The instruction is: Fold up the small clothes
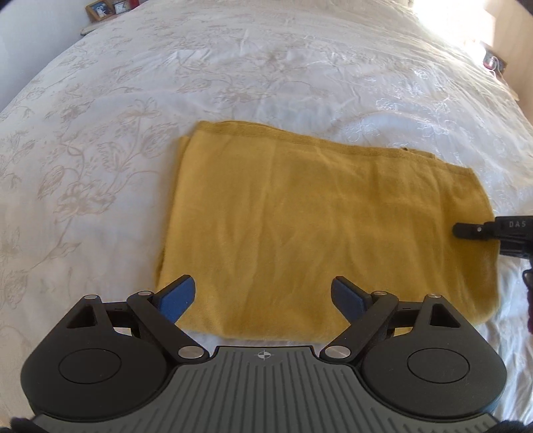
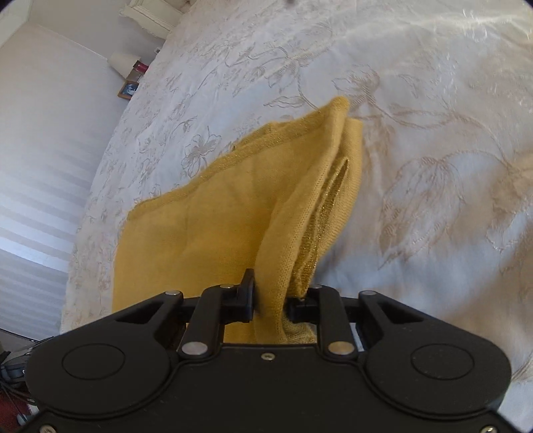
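Note:
A mustard-yellow knit garment [image 1: 316, 226] lies folded into a rough rectangle on the white embroidered bedspread [image 1: 166, 83]. My left gripper [image 1: 263, 293] hangs open above its near edge, blue pads [image 1: 178, 298] wide apart and holding nothing. In the left wrist view my right gripper [image 1: 466, 229] shows at the garment's right edge. In the right wrist view my right gripper [image 2: 271, 296] is shut on the yellow garment [image 2: 233, 216], pinching several layers of that edge and lifting them off the bedspread [image 2: 416, 150] into an upright fold.
Picture frames [image 1: 103, 8] stand on a small table beyond the far left of the bed. A lamp [image 2: 120, 63] and small frames sit by the wall. A window blind [image 2: 33, 200] is on the left. Bright sunlight falls at the bed's far right.

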`<state>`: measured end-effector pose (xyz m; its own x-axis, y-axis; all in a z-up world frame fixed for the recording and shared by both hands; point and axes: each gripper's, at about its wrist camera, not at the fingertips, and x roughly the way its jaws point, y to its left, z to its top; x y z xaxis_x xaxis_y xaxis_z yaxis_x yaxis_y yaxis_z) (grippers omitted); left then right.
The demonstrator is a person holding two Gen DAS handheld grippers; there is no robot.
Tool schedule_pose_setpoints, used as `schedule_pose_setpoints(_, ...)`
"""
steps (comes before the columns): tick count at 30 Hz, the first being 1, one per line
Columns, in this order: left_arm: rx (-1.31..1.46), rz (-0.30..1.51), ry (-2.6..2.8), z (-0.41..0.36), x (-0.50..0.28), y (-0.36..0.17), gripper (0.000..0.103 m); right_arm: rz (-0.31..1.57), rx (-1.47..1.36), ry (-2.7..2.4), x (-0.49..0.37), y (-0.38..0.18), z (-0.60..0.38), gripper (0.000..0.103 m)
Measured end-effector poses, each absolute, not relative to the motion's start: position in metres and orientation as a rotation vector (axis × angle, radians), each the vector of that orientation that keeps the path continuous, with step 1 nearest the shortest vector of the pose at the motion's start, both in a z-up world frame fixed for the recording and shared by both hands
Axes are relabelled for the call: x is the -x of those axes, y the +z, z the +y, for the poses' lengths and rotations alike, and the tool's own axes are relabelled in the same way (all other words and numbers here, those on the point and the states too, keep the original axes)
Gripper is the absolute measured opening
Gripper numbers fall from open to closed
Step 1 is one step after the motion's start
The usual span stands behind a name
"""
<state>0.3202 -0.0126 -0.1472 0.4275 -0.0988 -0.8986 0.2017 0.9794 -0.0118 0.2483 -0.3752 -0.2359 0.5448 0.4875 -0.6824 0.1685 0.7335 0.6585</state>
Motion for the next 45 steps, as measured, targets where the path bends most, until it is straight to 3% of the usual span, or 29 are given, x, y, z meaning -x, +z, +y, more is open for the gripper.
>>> schedule_pose_setpoints(13, -0.019, 1.106, -0.251, 0.075, -0.332, -0.156, 0.089, 0.962, -0.670, 0.252, -0.288, -0.148, -0.271, 0.028)
schedule_pose_setpoints(32, -0.039, 1.153, -0.260, 0.172, -0.372, -0.173, 0.089, 1.141, -0.455, 0.226, -0.351, -0.183, -0.093, 0.029)
schedule_pose_setpoints(35, -0.027, 1.165, -0.263, 0.176, -0.377, -0.177, 0.090, 1.170, -0.419, 0.195, -0.359, -0.188, -0.076, 0.038)
schedule_pose_setpoints(37, -0.014, 1.177, -0.262, 0.176, -0.380, -0.179, 0.090, 1.175, -0.450, 0.217, -0.363, -0.189, -0.070, 0.058)
schedule_pose_setpoints(39, 0.000, 1.181, -0.265, 0.176, -0.382, -0.180, 0.090, 1.150, -0.461, 0.253, -0.362, -0.183, -0.064, 0.065)
schedule_pose_setpoints(45, 0.004, 1.175, -0.278, 0.173, -0.385, -0.178, 0.090, 0.984, -0.527, 0.332, -0.344, -0.150, -0.078, 0.065)
